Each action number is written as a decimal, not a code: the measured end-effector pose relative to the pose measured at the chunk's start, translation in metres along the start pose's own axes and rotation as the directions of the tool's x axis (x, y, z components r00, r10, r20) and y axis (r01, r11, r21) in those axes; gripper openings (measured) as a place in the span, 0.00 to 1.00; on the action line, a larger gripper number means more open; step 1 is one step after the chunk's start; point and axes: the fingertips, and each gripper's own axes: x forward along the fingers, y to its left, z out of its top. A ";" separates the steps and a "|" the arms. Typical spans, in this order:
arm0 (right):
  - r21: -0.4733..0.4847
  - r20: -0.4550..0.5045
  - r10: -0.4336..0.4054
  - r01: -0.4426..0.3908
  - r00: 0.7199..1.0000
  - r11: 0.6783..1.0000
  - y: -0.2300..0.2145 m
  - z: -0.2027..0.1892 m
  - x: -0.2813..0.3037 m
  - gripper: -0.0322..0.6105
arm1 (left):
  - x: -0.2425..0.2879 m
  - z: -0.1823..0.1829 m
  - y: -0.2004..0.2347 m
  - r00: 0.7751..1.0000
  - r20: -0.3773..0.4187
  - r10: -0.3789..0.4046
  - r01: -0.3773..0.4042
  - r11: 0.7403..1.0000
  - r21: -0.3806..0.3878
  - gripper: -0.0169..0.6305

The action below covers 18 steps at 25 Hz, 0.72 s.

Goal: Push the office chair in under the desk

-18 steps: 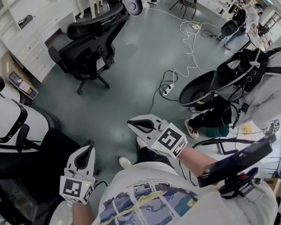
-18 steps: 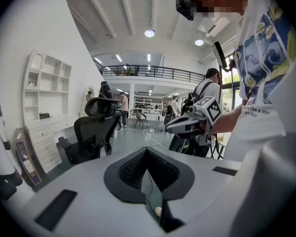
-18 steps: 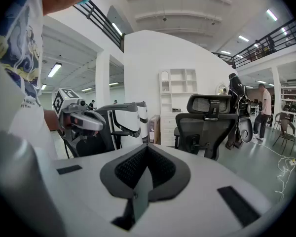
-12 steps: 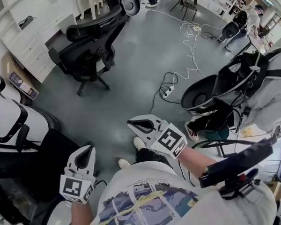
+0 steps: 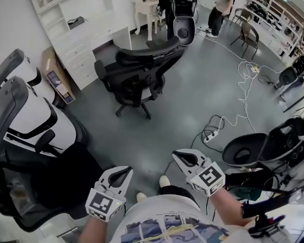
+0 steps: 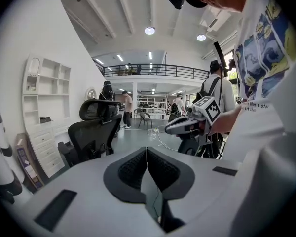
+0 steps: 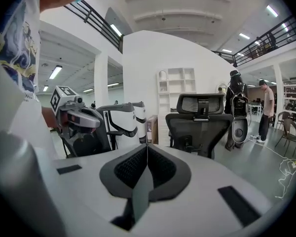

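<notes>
Risk of tripping over power strip [image 5: 209, 135] at 2 o'clock; office chair [image 5: 139, 77] at 12 unreached; left hand-held gripper [image 5: 123, 171], right hand-held gripper [image 5: 176, 156] clenched, empty.

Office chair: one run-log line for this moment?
left gripper: shut, empty | right gripper: shut, empty | office chair: on open floor, untouched

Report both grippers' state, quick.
Left gripper: closed, holding nothing.
Right gripper: closed, holding nothing.
</notes>
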 end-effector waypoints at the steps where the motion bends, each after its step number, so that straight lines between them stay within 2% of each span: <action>1: 0.000 0.005 -0.001 0.001 1.000 1.000 -0.012 0.002 0.001 0.09 | 0.007 0.005 0.003 1.000 -0.001 0.016 -0.016 1.000 0.000 0.05; 6: -0.006 0.044 -0.014 0.014 0.999 1.000 -0.067 0.008 0.004 0.11 | 0.039 0.023 0.019 0.997 0.011 0.081 -0.081 0.997 0.015 0.05; 9: -0.009 0.046 -0.009 0.009 0.999 1.000 -0.094 0.008 0.007 0.30 | 0.051 0.035 0.027 0.992 0.008 0.128 -0.128 0.992 -0.022 0.10; 12: 0.000 0.040 -0.012 0.012 0.999 1.000 -0.121 0.006 0.011 0.30 | 0.065 0.039 0.038 0.989 -0.017 0.149 -0.149 0.989 -0.009 0.16; 18: -0.008 0.030 -0.042 0.043 0.999 0.999 -0.176 0.014 0.033 0.29 | 0.098 0.049 0.080 0.988 -0.046 0.146 -0.144 0.989 0.037 0.19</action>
